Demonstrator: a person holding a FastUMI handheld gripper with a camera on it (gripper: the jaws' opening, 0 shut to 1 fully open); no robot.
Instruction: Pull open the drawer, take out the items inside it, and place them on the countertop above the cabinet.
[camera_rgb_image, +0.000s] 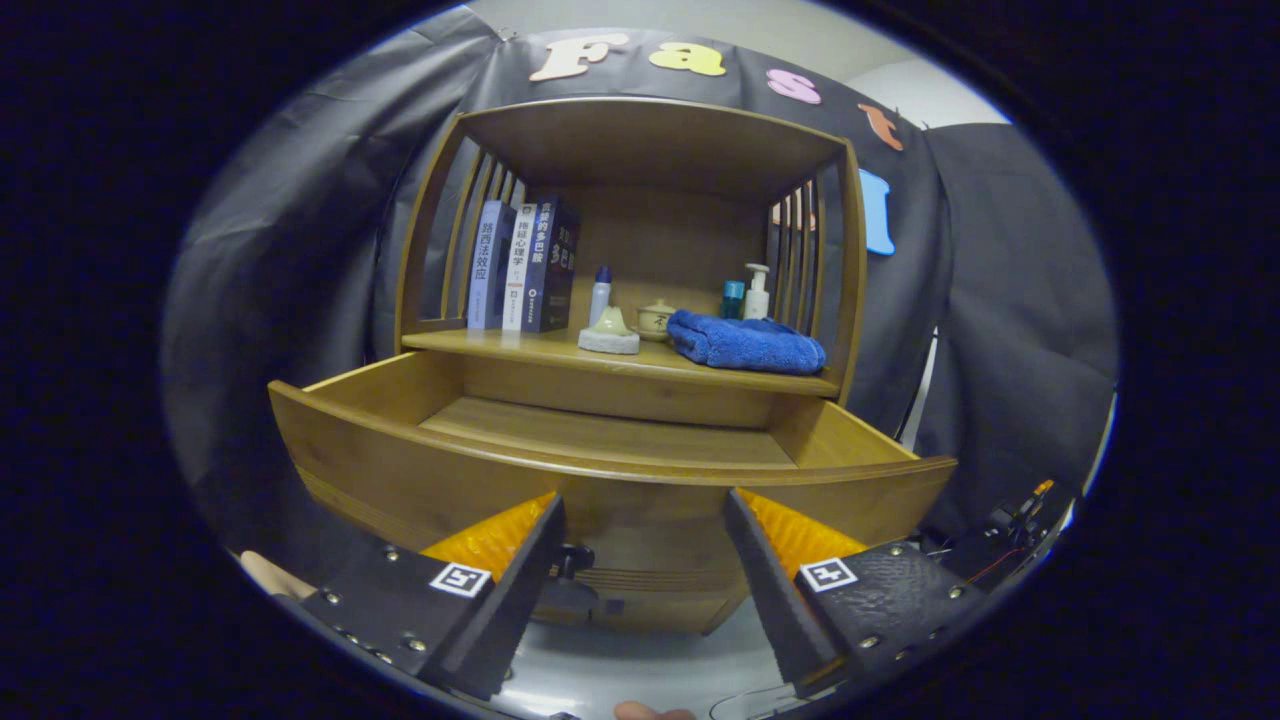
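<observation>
The wooden cabinet's drawer (400, 470) is pulled out toward me, and the part of its floor that I see is bare. Its front panel stands just ahead of my fingertips, with a dark knob (570, 562) low on it beside my left finger. My gripper (645, 500) is open, with nothing between its fingers. On the countertop (560, 350) above the drawer lie a folded blue towel (745, 342), a pale soap dish with a lump on it (610, 335) and a small lidded cup (656, 318).
Three books (520, 265) stand at the countertop's left, with a small spray bottle (600, 295) beside them. A pump bottle (757, 292) and a teal jar (733, 298) stand at the back right. Slatted side walls and a top board enclose the shelf. Black cloth hangs behind it.
</observation>
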